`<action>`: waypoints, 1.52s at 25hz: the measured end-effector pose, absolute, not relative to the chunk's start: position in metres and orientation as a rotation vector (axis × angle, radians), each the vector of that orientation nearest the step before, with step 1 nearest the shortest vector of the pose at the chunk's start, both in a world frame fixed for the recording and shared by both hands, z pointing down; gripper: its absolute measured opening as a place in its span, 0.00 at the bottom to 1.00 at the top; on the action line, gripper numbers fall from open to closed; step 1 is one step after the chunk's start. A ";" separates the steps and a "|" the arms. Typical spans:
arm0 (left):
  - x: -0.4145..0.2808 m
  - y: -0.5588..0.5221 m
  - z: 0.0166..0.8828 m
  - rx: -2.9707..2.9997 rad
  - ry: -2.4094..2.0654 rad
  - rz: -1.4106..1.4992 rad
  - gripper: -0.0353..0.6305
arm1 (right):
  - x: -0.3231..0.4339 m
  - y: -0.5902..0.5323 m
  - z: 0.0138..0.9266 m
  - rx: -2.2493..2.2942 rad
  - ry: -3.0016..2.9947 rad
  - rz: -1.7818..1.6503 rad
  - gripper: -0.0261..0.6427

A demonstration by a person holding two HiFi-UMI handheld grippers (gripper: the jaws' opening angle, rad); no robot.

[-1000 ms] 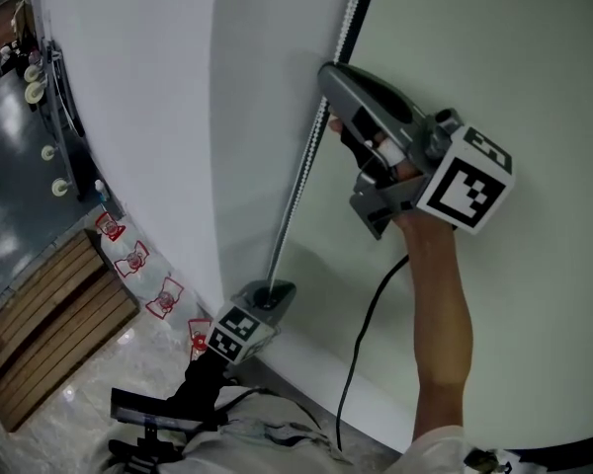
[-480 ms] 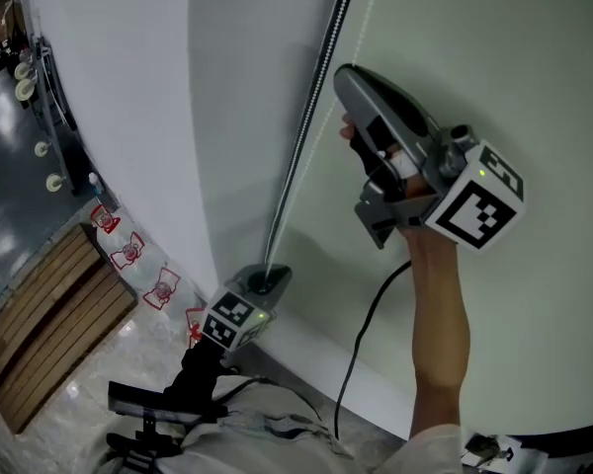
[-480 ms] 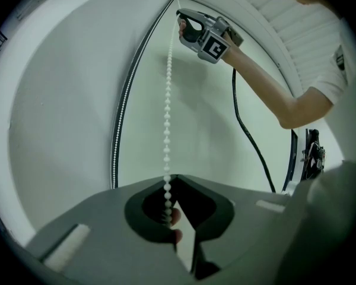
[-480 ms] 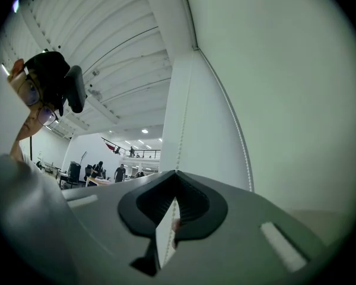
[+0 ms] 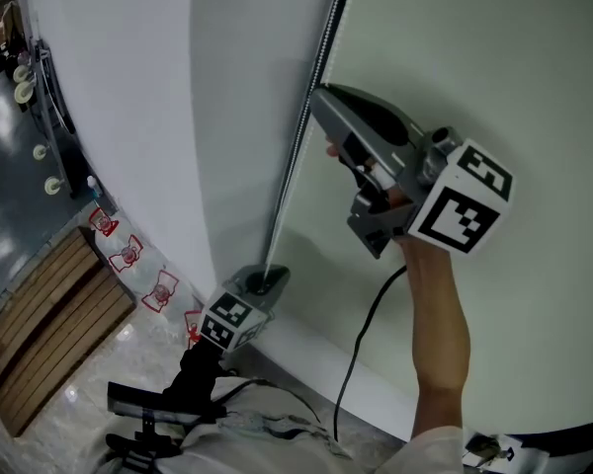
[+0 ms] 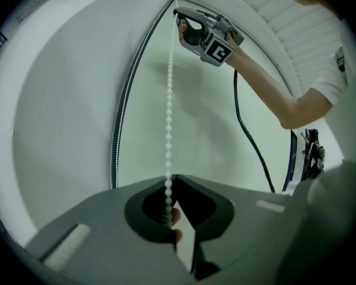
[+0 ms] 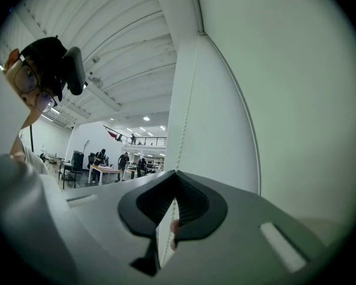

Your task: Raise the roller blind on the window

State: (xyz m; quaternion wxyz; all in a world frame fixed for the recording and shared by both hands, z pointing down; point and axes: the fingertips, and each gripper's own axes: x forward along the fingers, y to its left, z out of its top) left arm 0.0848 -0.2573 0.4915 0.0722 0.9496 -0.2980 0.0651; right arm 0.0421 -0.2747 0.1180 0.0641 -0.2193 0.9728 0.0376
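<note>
- The roller blind (image 5: 494, 57) is a smooth, matt sheet of pale greenish white. In the head view it fills the whole side right of the bead chain (image 6: 168, 111).
- The bead chain — a thin string of small round white beads — runs straight along the blind's left edge, just beside a narrow dark strip (image 5: 336, 28).
- The right gripper (image 5: 318, 95) sits high on the chain with its jaws closed on the beads. The left gripper (image 6: 170, 180) is clamped on the same chain well below.
- Left of the chain stands a plain white wall panel (image 5: 119, 117).
- A black cable (image 5: 361, 334) droops right of the chain, in front of the blind, beside the bare forearm (image 5: 437, 314).
- Far left of the chain's lower end are a slatted wooden platform (image 5: 49, 309) and small red-and-white items (image 5: 128, 255) on a glossy floor (image 5: 89, 383) — too small to name.
- Both grippers are grey hard plastic with dark ribbed jaw linings. A black-and-white marker cube (image 5: 460, 197) sits on the right one.
</note>
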 end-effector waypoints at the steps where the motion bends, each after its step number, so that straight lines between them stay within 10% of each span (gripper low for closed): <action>1: 0.084 -0.257 0.490 2.852 -0.897 0.195 0.05 | 0.041 -0.277 0.127 -0.665 2.956 0.098 0.04; 38: 0.085 -0.260 0.480 2.847 -0.860 0.160 0.05 | 0.029 -0.240 0.382 -0.549 3.147 -0.506 0.05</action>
